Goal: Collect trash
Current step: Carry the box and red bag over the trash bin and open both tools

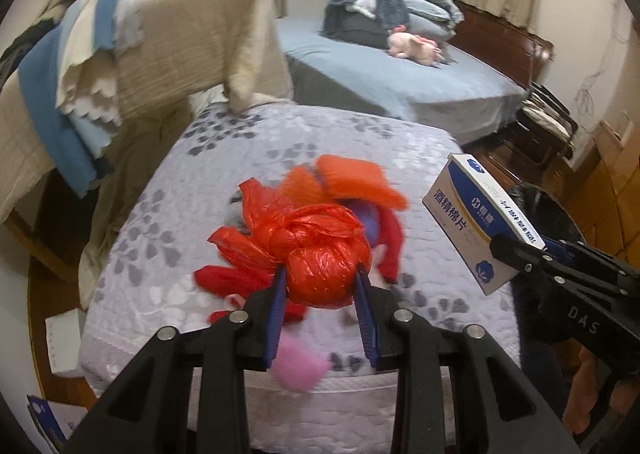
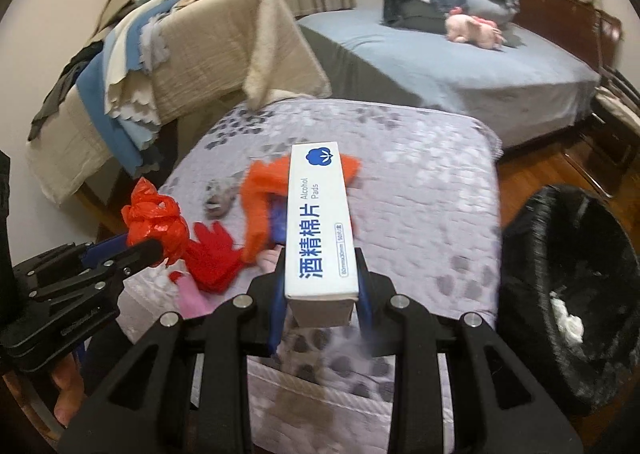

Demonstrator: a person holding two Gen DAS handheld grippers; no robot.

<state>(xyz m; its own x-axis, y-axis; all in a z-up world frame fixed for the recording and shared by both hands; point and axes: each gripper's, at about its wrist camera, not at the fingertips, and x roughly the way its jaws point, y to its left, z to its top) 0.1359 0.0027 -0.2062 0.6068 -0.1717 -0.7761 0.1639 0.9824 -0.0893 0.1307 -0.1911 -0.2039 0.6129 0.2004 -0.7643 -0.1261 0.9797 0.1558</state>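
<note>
Both claws are loaded: left gripper (image 1: 323, 286) clamps the red bag (image 1: 320, 254), right gripper (image 2: 320, 294) the box (image 2: 320, 221). Next: carry both to the bin (image 2: 568, 294) (3 o'clock).

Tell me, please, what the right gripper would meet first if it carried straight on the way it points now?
Holding the alcohol pads box, the right gripper points across the quilted bed. The box's far end would probably reach the orange cloth first, though the box may be passing above it; depth is unclear.
</note>
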